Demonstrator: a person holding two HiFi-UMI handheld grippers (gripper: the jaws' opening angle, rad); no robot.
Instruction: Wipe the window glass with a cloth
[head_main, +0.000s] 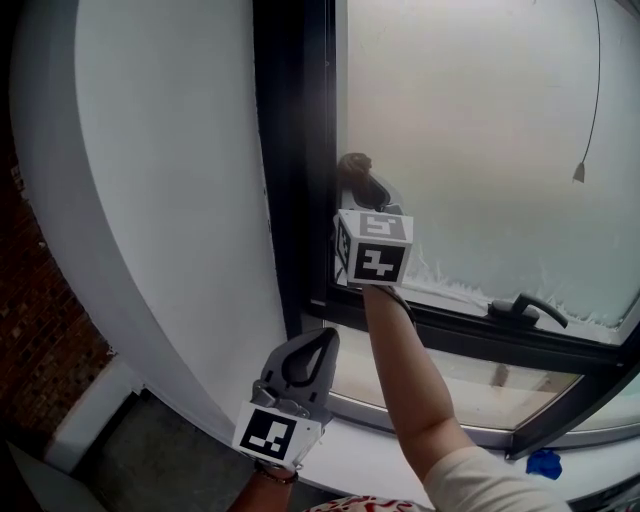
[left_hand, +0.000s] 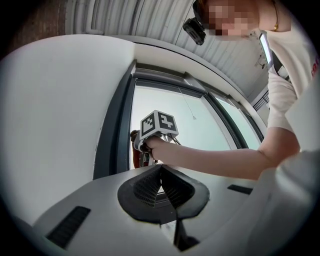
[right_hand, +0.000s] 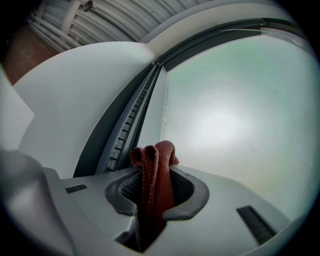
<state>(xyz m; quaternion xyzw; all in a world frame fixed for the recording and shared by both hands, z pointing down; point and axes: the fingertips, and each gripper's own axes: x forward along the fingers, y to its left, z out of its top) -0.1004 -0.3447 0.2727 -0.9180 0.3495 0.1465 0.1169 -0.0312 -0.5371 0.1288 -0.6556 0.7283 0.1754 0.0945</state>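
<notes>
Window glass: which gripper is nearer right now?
Right. The right gripper, shut on the red cloth, is up at the window glass near its left edge. The left gripper, shut and empty, hangs lower by the white sill, off the pane.

**Three cameras, one window**

My head view looks from above toward the window glass (head_main: 480, 130) and its dark frame (head_main: 295, 150). The camera on the left gripper (head_main: 318, 345) sits low and well back from the glass, facing up at it, so it also catches the right gripper (head_main: 360, 185). The right gripper's camera is close to the glass, looking past the red cloth (right_hand: 155, 170) along the frame. All three views share that frame's left upright.
</notes>
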